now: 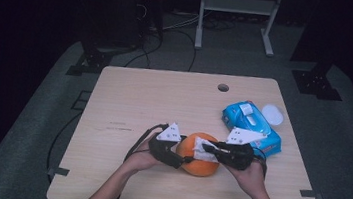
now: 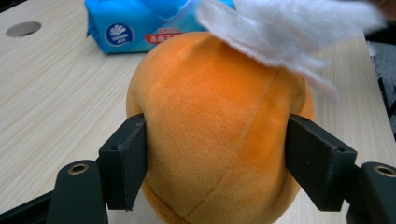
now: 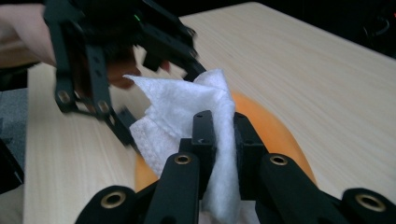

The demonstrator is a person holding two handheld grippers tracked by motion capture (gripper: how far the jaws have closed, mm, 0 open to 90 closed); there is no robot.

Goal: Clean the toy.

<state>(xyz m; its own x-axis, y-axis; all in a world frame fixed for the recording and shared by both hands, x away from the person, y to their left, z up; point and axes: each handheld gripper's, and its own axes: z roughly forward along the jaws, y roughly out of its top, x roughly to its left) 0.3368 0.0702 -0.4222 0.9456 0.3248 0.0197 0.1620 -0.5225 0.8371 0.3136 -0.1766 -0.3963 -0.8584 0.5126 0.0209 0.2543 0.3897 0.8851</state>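
An orange plush fruit (image 1: pixel 200 166) rests on the wooden table (image 1: pixel 165 93) near its front edge. My left gripper (image 1: pixel 183 158) holds it from the left; in the left gripper view both pads (image 2: pixel 128 158) press into the sides of the plush fruit (image 2: pixel 215 116). A white wipe (image 1: pixel 204 150) lies over the top of the fruit. My right gripper (image 3: pixel 224 130) is shut on that wipe (image 3: pixel 187 102), with the orange fruit (image 3: pixel 275 130) just beneath it. The right gripper view also catches the left gripper (image 3: pixel 116 70) farther off, blurred.
A blue pack of wipes (image 1: pixel 252 125) lies to the right of the fruit, with a white round lid (image 1: pixel 272 114) beside it. A cable hole (image 1: pixel 223 87) sits near the table's far edge. A metal stand and cables are on the floor beyond.
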